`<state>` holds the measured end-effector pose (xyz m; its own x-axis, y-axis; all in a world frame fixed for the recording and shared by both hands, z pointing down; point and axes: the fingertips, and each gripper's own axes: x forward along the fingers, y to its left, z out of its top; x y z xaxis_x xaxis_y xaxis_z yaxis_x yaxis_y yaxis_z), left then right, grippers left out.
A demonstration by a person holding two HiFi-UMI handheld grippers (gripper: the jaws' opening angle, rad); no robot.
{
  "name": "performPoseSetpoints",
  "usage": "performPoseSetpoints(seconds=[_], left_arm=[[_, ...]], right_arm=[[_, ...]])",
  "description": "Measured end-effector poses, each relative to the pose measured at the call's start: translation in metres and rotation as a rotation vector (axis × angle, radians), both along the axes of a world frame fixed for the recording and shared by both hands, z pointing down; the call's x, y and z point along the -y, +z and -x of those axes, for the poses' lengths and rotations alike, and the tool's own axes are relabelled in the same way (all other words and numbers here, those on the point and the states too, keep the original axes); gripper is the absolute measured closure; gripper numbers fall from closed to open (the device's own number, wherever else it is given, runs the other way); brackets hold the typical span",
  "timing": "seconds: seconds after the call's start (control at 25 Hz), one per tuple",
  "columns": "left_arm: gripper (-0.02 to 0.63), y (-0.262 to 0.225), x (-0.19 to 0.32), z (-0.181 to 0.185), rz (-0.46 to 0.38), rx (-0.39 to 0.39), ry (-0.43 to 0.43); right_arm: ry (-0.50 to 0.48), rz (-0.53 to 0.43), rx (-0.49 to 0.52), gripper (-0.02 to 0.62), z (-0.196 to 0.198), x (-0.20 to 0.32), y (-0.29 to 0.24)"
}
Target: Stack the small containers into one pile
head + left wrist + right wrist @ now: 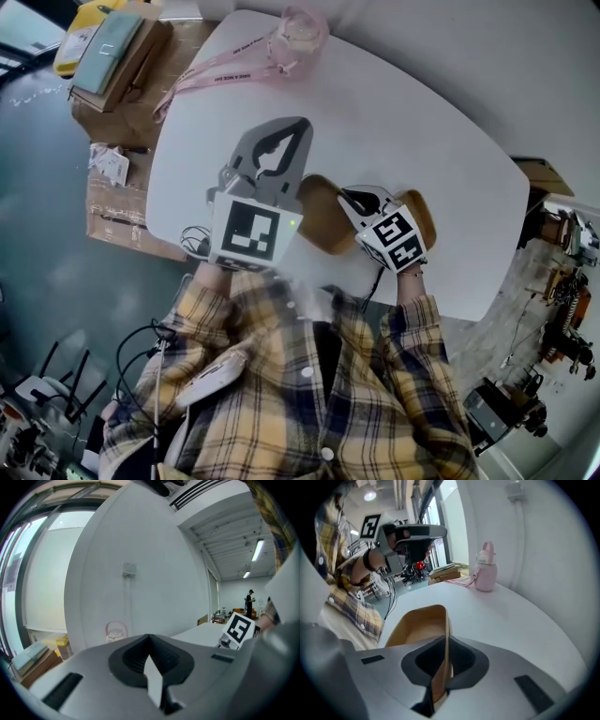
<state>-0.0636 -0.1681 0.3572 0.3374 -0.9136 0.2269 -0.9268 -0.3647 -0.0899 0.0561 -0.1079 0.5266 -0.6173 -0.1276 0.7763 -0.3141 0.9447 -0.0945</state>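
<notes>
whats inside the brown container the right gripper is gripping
Nothing shows inside the brown container: only its bare tan floor and walls. The right gripper, shut on its wall, covers the near end, so that part cannot be checked.

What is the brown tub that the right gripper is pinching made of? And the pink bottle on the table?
The brown container pinched by the right gripper looks like kraft paper or pressed fibre: a matte tan surface and a very thin wall. The pink bottle looks like smooth plastic, pale with a soft sheen, though the pictures can't rule out a coated material.
</notes>
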Motion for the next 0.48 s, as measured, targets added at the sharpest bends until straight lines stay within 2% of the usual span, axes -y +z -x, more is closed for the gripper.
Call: performPoseSetpoints(seconds=[0.24, 0.36, 0.48], left_arm=[[0.588, 0.003, 0.001, 0.0, 0.003, 0.012, 0.005], [0.588, 0.004, 0.0, -0.003, 0.009, 0.011, 0.011], [0.588, 0.003, 0.0, -0.006, 0.01, -0.001, 0.014]], right_arm=[[-0.031, -0.138, -0.03, 0.568, 0.001, -0.002, 0.003], [-0.062, -0.246, -0.108, 0.555, -0.001, -0.001, 0.007], [-0.065, -0.291, -0.167, 0.546, -0.002, -0.002, 0.016]])
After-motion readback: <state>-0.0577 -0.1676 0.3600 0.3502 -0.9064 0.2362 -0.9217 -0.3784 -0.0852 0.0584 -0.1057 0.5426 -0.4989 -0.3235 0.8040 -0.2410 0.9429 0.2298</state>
